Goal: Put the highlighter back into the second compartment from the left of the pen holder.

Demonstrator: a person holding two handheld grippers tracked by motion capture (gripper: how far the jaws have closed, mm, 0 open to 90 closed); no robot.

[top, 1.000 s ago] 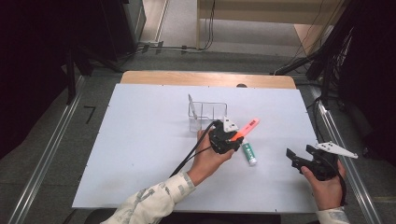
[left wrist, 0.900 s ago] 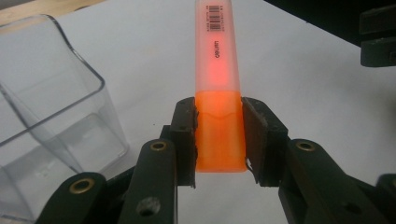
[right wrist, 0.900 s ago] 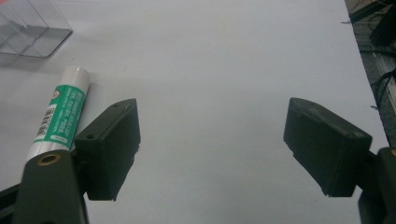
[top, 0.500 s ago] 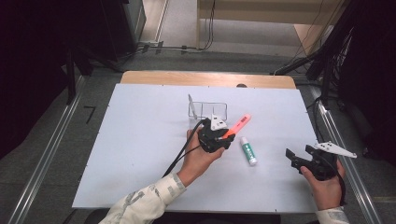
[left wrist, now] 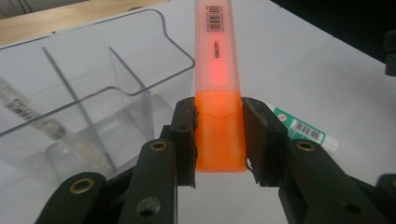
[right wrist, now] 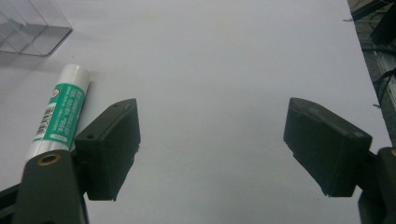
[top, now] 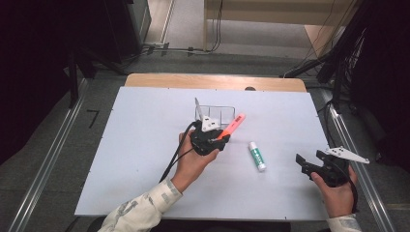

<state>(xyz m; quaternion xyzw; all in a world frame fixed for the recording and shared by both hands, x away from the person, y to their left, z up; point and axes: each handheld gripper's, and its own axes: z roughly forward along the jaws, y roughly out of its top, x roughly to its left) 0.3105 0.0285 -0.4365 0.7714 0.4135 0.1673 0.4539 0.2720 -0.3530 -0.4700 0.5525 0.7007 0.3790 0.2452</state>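
Firmly, left tool (left wrist: 218,140) clamps orange highlighter (left wrist: 218,88) (beside clear organizer (left wrist: 93,93)).

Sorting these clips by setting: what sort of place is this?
Probably a lab or workshop recording station: a white table with a clear organizer, cables trailing across the floor, dark equipment stands around it.

highlighter (left wrist: 218,93): translucent orange plastic | organizer (left wrist: 93,93): clear glossy plastic | table (top: 145,145): matt white
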